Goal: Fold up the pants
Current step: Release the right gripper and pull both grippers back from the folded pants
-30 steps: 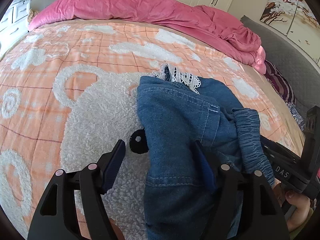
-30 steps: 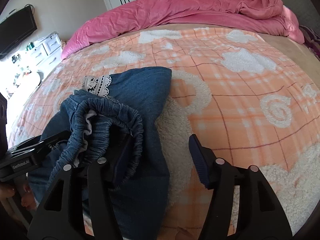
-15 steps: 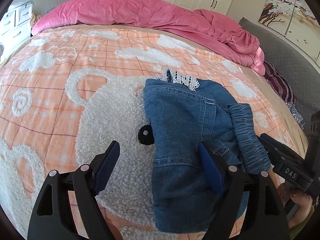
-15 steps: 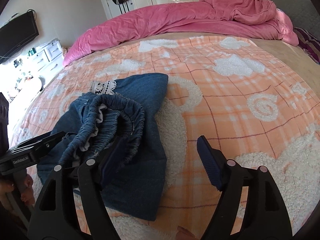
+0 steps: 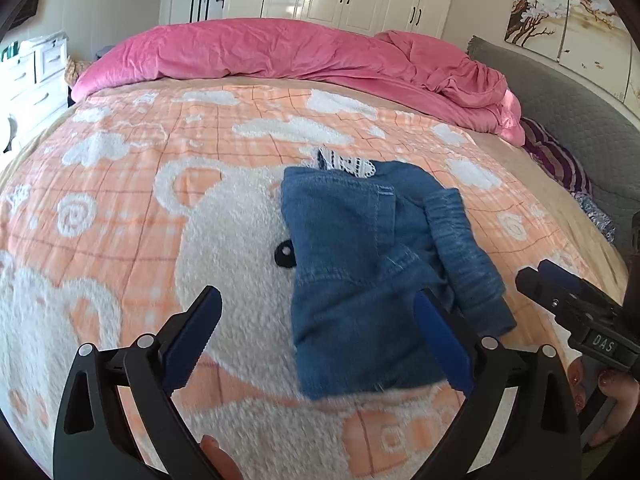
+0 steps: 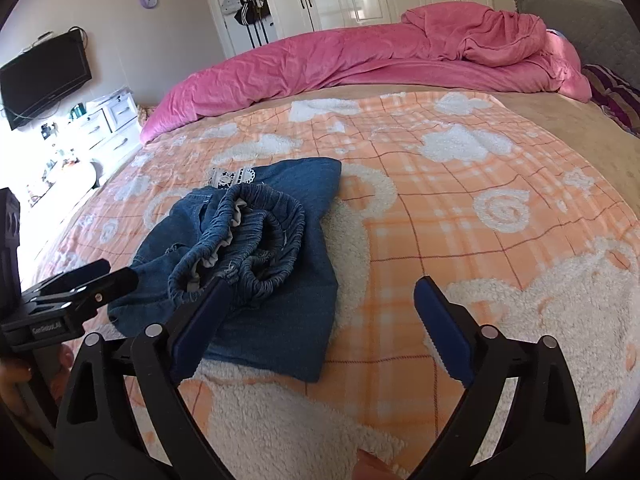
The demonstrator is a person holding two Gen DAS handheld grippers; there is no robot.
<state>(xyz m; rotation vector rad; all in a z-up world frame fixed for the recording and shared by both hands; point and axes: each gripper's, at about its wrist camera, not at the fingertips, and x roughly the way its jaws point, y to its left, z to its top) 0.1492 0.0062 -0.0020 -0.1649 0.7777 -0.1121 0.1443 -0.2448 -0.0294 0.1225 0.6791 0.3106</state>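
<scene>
The blue denim pants (image 5: 360,272) lie folded in a small bundle on the orange bear blanket (image 5: 120,208), with a white lace trim at their far edge. Their gathered elastic waistband (image 6: 256,232) sits on top, bunched and open. My left gripper (image 5: 316,296) hovers just short of the bundle's near edge, its jaws opening wide and pressing nothing. My right gripper (image 6: 322,284) is also opening; its left finger (image 6: 200,320) overlaps the waistband in the picture and grips nothing. Each gripper shows in the other's view: the right gripper (image 5: 568,308), the left gripper (image 6: 76,292).
A rumpled pink duvet (image 5: 300,52) runs along the far side of the bed. A grey padded headboard (image 5: 580,108) and a striped pillow (image 5: 556,160) lie to the right. White drawers (image 6: 108,124) and a wall television (image 6: 44,76) stand at the left.
Both grippers have drawn back and upward from the pants while their jaws widened. The pants stay folded on the blanket, now farther from both cameras.
</scene>
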